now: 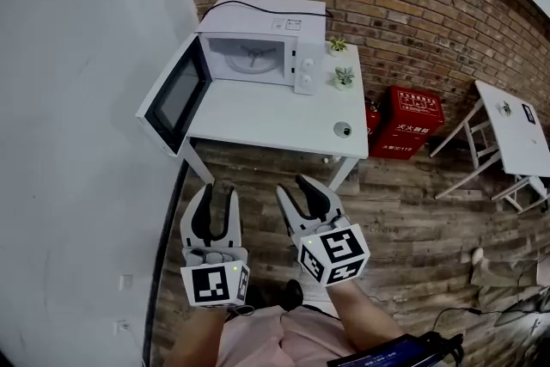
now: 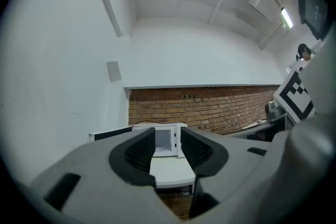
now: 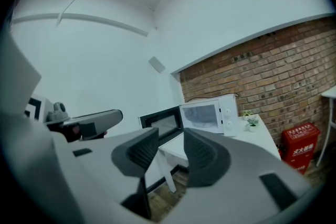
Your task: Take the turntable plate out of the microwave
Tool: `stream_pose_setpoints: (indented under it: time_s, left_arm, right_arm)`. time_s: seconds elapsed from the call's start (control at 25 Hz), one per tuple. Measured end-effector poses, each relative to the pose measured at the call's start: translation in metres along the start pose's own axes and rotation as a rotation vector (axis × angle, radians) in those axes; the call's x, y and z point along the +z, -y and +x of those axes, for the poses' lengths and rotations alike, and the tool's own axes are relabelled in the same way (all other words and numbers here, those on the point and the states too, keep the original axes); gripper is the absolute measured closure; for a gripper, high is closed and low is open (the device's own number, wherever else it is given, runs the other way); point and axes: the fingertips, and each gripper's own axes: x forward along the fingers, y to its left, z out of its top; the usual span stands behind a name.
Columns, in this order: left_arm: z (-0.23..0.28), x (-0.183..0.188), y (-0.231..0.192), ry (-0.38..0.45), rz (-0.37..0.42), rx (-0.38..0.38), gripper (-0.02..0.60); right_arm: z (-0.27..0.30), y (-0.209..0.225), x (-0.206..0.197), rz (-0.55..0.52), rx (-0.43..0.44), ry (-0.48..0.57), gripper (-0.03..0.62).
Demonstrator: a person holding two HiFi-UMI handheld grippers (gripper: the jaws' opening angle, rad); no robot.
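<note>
left gripper (image 1: 217,193): jaws apart, empty | right gripper (image 1: 292,186): jaws apart, empty | both near, well apart from white rectangular tabletop (image 1: 266,120) | clear round glass turntable plate (image 1: 249,59): inside boxy white microwave (image 1: 266,13), far on tabletop | black-windowed white microwave door (image 1: 176,99): swung open left | red brick wall (image 1: 412,4) behind

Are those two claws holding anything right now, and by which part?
Nothing is held: left gripper and right gripper both stand open and empty, away from the microwave.
</note>
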Motion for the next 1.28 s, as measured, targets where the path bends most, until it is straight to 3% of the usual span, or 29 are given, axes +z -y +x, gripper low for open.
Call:
stream_pose_setpoints:
  time_s: [0.44,0.76,1.04,1.28]
  left_arm:
    - [0.016,-0.020,0.013,-0.039,0.027,0.051,0.440]
    - [0.060,-0.047,-0.020,-0.062,0.016,0.043,0.440]
    - [0.140,-0.082,-0.071,-0.098,-0.055,-0.019,0.440]
    - [0.210,-0.081,-0.106,-0.084,-0.076,-0.114,0.440]
  right_arm:
    - [0.015,0.026,-0.014,0.011,0.052,-0.031,0.448]
    - [0.076,0.041,-0.029,0.038,0.046,-0.068,0.450]
    - [0.168,0.061,-0.043,0.052,-0.019,-0.118,0.451]
    - [0.243,0.076,-0.019,0.055,-0.089,-0.101,0.457]
